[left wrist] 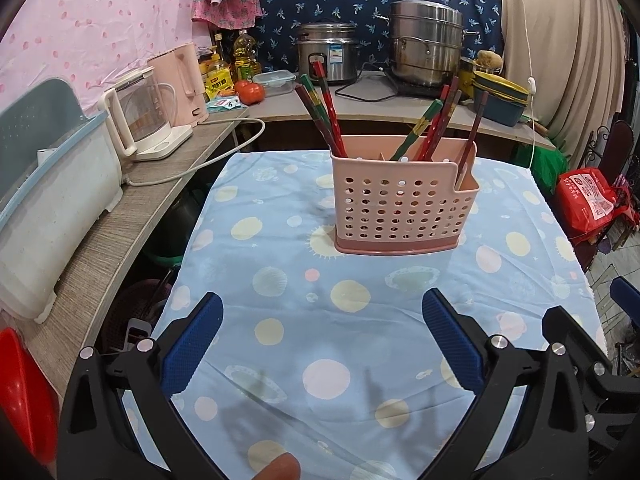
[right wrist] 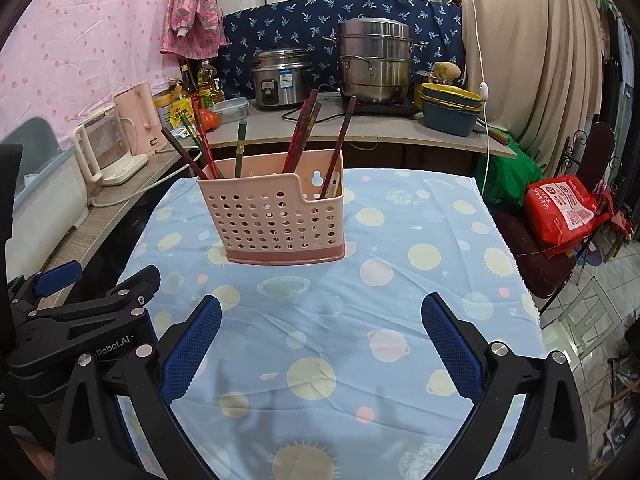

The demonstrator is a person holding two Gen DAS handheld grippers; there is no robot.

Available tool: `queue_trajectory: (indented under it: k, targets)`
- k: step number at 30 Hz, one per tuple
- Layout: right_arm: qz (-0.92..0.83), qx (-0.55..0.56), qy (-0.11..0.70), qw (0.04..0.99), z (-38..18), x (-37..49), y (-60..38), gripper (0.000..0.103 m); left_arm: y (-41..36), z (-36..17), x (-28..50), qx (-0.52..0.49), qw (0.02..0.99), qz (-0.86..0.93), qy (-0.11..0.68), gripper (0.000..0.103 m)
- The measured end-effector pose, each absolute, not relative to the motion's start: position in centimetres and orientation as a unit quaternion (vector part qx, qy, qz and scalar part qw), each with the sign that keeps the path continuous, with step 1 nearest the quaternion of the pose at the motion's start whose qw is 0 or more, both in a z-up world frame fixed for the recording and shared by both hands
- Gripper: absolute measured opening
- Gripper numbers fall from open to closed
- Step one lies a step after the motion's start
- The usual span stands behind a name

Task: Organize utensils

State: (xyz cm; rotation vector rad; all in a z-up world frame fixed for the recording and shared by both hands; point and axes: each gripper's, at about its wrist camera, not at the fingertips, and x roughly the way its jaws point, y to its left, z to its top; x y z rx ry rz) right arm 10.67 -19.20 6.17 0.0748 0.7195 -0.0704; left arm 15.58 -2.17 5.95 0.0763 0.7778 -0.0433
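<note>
A pink perforated utensil holder (left wrist: 402, 208) stands upright on the blue planet-print tablecloth (left wrist: 280, 288). Several red and green chopsticks (left wrist: 328, 112) lean inside it. It also shows in the right wrist view (right wrist: 276, 220) with its chopsticks (right wrist: 298, 136). My left gripper (left wrist: 322, 344) is open and empty, hovering over the cloth in front of the holder. My right gripper (right wrist: 322, 344) is open and empty too, a little to the holder's right. The left gripper's body appears at the lower left of the right wrist view (right wrist: 80, 320).
A side shelf at the left holds a white dish bin (left wrist: 48, 208), a glass kettle (left wrist: 144, 120) and a pink kettle (left wrist: 184, 84). The back counter carries a rice cooker (left wrist: 328, 56), a steamer pot (left wrist: 426, 44) and stacked bowls (left wrist: 500, 96). A red bag (right wrist: 564, 212) lies on a chair.
</note>
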Motion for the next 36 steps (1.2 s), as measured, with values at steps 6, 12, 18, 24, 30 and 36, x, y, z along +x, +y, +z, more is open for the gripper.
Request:
queue_trajectory:
  k: [6, 12, 18, 24, 30, 36]
  targets:
    - [-0.035, 0.036, 0.352, 0.935, 6.1, 10.7, -19.2, 0.097, -2.1, 5.9, 15.6, 0.036, 0.924, -0.021, 0.38, 0.095]
    - [-0.035, 0.034, 0.354, 0.934, 5.7, 10.8, -19.3, 0.097, -1.9, 5.7, 15.6, 0.033, 0.924, -0.014, 0.381, 0.095]
    - [-0.035, 0.036, 0.356, 0.933, 5.5, 10.8, -19.3, 0.097, -2.1, 5.6, 15.6, 0.037, 0.923, -0.009, 0.382, 0.095]
    - [-0.037, 0.038, 0.36, 0.932, 5.2, 10.8, -19.5, 0.097, -2.1, 5.6, 15.6, 0.035, 0.923, -0.015, 0.384, 0.095]
    - [-0.038, 0.039, 0.362, 0.931, 5.1, 10.7, -19.6, 0.097, -2.2, 5.5, 15.4, 0.036, 0.924, -0.014, 0.382, 0.095]
    - [-0.038, 0.038, 0.364, 0.93, 5.1, 10.8, -19.5, 0.097, -2.3, 5.5, 15.4, 0.04, 0.923, -0.014, 0.383, 0.095]
